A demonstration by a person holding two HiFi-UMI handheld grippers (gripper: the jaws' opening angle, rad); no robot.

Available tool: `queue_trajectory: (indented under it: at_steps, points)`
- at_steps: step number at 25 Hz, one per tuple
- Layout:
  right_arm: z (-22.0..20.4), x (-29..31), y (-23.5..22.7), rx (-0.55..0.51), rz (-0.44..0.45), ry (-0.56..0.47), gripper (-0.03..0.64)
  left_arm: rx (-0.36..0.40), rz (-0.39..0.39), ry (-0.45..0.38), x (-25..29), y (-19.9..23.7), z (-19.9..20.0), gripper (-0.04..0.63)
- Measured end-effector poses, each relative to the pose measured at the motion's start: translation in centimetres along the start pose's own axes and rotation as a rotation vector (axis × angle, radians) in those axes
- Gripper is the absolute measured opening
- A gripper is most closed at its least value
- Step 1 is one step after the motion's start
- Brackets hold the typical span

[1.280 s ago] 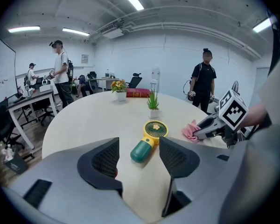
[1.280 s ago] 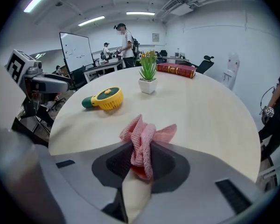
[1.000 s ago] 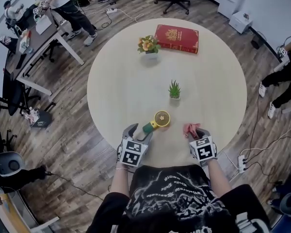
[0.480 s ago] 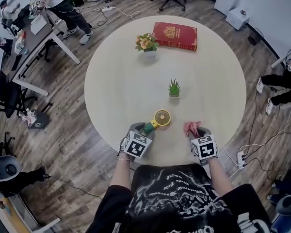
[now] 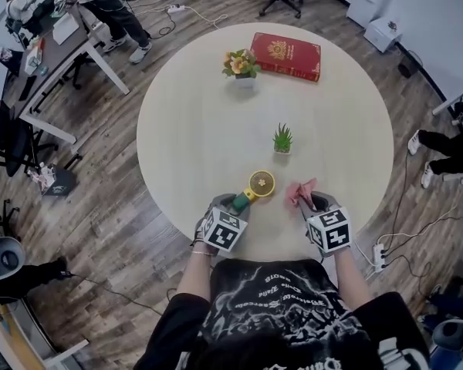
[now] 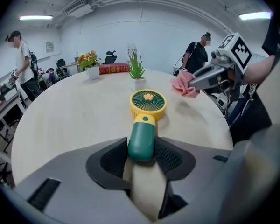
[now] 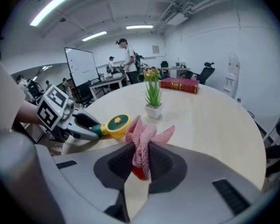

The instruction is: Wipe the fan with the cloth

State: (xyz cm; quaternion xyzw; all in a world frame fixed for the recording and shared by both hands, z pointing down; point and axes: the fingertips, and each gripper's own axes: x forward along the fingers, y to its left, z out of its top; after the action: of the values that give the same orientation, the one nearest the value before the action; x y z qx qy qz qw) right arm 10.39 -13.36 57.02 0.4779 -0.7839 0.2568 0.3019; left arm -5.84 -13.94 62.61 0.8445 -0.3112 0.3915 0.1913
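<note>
Now, both pairs of jaws having just been closing, the left gripper [image 6: 141, 155] clamps the green handle of the fan [image 6: 148, 102] lying on the desk [image 5: 201, 114] and the right gripper [image 7: 141, 164] pinches the pink cloth [image 7: 142, 141] near its yellow head, so the next move is probably to carry the cloth onto the grille.

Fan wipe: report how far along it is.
Done: the right gripper has the pink cloth pinched in its jaws, which have just closed further, clear of the table. In hand: the jaws of the left gripper have just been closing on the green handle of the fan. Left: the cloth is beside the fan, not touching; no wiping yet.
</note>
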Motion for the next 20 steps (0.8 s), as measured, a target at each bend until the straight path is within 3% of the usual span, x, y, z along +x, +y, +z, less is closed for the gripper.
queue_trajectory:
  at_steps: [2,5,8,10,14,18,20]
  points:
    - [3.0,-0.6,2.1,-0.055,0.086,-0.072,0.064,0.009,-0.001,-0.001,-0.2,-0.6,-0.1,0.2]
    - [6.1,-0.8,6.8,-0.14,0.297,-0.106,0.064,0.031,0.002,-0.005,-0.2,-1.6,-0.1,0.199]
    - [5.7,0.5,11.5,-0.259,0.481,0.005,0.064,0.024,-0.007,-0.007,-0.2,-2.2,-0.2,0.199]
    - [4.3,1.8,13.7,-0.332,0.557,0.101,0.066,0.025,-0.015,-0.009,-0.3,-2.5,-0.3,0.199]
    - [1.6,4.6,16.0,-0.356,0.629,0.26,0.066,0.042,-0.031,-0.009,-0.4,-3.1,-0.8,0.198]
    - [0.4,6.5,16.4,-0.209,0.66,0.382,0.064,0.046,-0.025,-0.022,-0.4,-3.2,-1.1,0.198]
    - [0.8,6.8,16.7,-0.189,0.671,0.397,0.063,0.041,-0.023,-0.022,-0.4,-3.1,-1.1,0.196]
